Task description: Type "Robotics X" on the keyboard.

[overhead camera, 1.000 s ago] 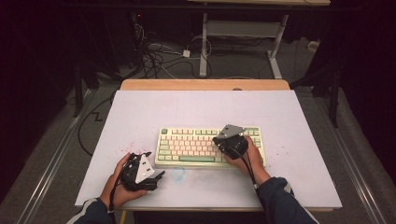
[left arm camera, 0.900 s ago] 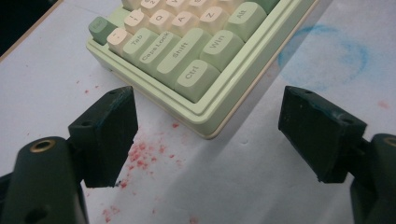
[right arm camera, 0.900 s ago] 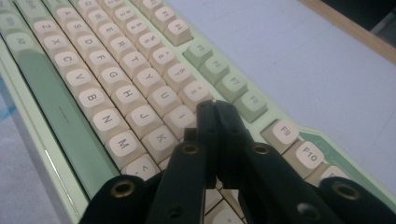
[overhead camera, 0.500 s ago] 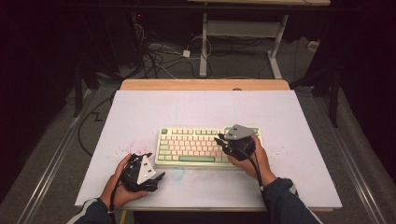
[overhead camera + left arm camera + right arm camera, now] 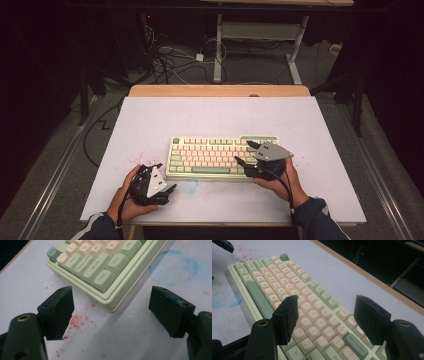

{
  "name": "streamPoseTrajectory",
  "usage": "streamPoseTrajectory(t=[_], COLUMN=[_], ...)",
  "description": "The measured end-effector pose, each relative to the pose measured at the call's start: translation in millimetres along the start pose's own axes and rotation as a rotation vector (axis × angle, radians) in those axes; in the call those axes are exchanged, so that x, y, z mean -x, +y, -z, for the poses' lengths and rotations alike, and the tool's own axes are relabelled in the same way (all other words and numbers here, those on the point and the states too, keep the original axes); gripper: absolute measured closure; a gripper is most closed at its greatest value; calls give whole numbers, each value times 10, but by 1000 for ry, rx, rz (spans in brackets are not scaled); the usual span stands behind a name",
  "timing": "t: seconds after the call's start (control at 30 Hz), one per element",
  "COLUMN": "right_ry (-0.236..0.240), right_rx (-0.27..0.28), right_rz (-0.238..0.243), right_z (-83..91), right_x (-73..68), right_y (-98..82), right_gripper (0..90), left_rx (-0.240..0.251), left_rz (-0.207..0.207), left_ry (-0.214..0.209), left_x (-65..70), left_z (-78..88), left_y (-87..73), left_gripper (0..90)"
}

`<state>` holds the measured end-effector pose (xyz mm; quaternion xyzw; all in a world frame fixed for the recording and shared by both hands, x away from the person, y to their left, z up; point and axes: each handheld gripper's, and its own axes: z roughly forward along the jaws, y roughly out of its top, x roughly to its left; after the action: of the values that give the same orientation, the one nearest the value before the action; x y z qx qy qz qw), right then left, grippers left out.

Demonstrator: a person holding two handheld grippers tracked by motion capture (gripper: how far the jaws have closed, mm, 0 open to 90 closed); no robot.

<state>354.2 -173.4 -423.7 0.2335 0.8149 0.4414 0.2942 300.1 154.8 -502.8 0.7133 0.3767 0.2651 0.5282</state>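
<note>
Both tongs [image 5: 167,176] [image 5: 245,153] wide apart, empty, by keyboard [image 5: 210,155].

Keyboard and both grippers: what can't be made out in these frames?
- Keyboard: in the high view its key legends are too small to read, and the right gripper covers its right end.
- Left gripper view: the top edge cuts off all but the keyboard's near corner.
- Left gripper: in the high view the grey plate hides much of its body.
- Right gripper view: its own black jaws block some keys.
</note>
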Motion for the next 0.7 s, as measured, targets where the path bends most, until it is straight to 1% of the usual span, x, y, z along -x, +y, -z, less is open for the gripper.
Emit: streamPoseTrajectory(t=[0.07, 0.13, 0.2, 0.23, 0.3, 0.37, 0.5, 0.53, 0.6, 0.63, 0.7], right_ry=[-32, -44, -56, -62, -78, -98, -126, -128, -144, -146, -150], right_rx=[14, 22, 32, 36, 42, 41, 35, 37, 43, 48, 48], right_rz=[5, -4, -15, -16, -28, -37, -35, -32, -25, -31, -35], right_z=[66, 116, 159, 176, 211, 239, 301, 321, 365, 387, 422], right_x=[-3, 3, 5, 6, 4, -7, -39, -45, -56, -57, -62], right_y=[-37, -76, -121, -141, -181, -221, -300, -314, -338, -352, -380], right_gripper=[317, 269, 253, 224, 211, 188, 186, 186, 186, 187, 188], left_rx=[1, 4, 9, 14, 29, 40, 62, 63, 67, 71, 78], left_rz=[0, 4, 8, 13, 29, 42, 65, 65, 78, 88, 97], left_ry=[1, 1, 2, 2, -3, 5, 19, 21, 14, 8, -3], left_x=[1, 2, 3, 3, -1, -17, -48, -55, -56, -52, -45], left_z=[1, 0, 2, 3, 11, 14, 30, 35, 43, 46, 56], left_y=[3, 9, 16, 20, 36, 59, 97, 104, 113, 119, 137], left_gripper=[196, 195, 198, 199, 199, 204, 204, 204, 204, 205, 233])
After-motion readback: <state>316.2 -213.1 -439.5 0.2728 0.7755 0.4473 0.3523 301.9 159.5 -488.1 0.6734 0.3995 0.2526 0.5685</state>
